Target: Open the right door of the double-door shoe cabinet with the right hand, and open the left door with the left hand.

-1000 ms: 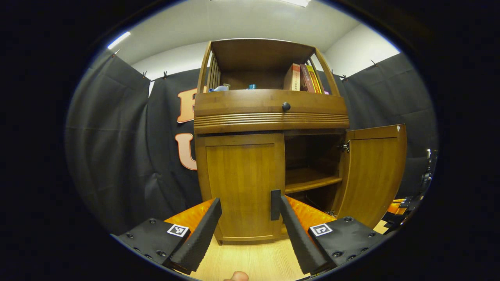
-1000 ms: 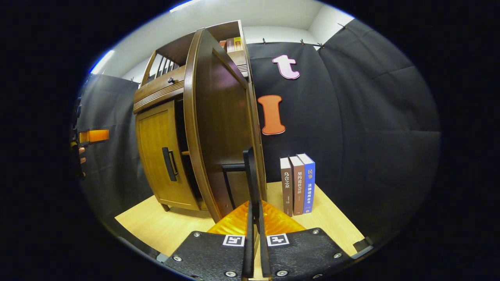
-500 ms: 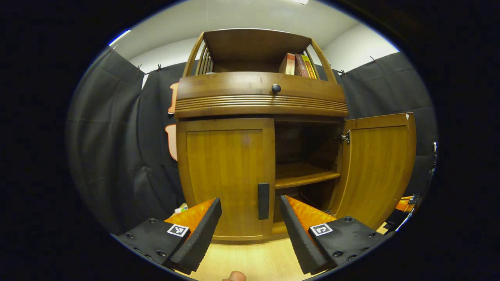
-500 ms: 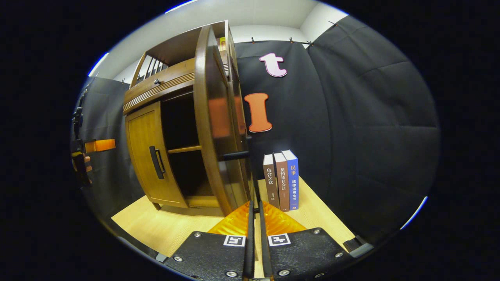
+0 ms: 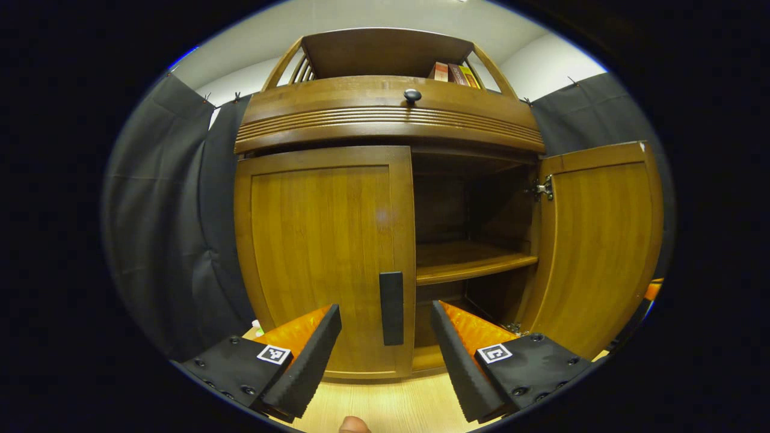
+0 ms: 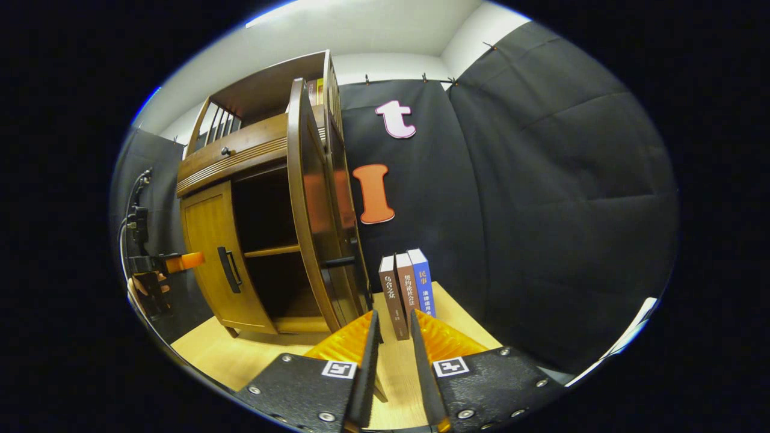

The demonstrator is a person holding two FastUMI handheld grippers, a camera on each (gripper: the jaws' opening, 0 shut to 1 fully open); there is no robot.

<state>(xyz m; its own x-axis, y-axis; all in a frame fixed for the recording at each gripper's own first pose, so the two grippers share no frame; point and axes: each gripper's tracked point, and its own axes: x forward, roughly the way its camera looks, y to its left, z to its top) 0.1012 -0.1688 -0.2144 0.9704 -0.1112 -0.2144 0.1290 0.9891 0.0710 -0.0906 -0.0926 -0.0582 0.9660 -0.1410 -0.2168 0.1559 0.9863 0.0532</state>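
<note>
The wooden shoe cabinet (image 5: 385,114) stands close in the left gripper view. Its left door (image 5: 325,240) is closed, and its black upright handle (image 5: 391,308) stands just ahead, between the tips of my open left gripper (image 5: 385,313), untouched. The right door (image 5: 601,240) is swung wide open, baring an inner shelf (image 5: 469,258). In the right gripper view that right door (image 6: 310,204) is seen edge-on, its handle (image 6: 340,262) ahead and to the left. My right gripper (image 6: 394,328) is a little open and holds nothing. The left gripper (image 6: 180,261) and a hand (image 6: 144,288) show at far left.
Three books (image 6: 409,288) stand upright on the light wooden floor (image 6: 240,355) just right of the open door, close ahead of my right gripper. More books (image 5: 448,72) sit on the cabinet's top shelf. A round drawer knob (image 5: 412,95) is above the doors. Black cloth walls surround.
My left gripper has moved nearer the left door, so its handle now stands between the tips. My right gripper has let go of the right door's handle, parted slightly and drawn back.
</note>
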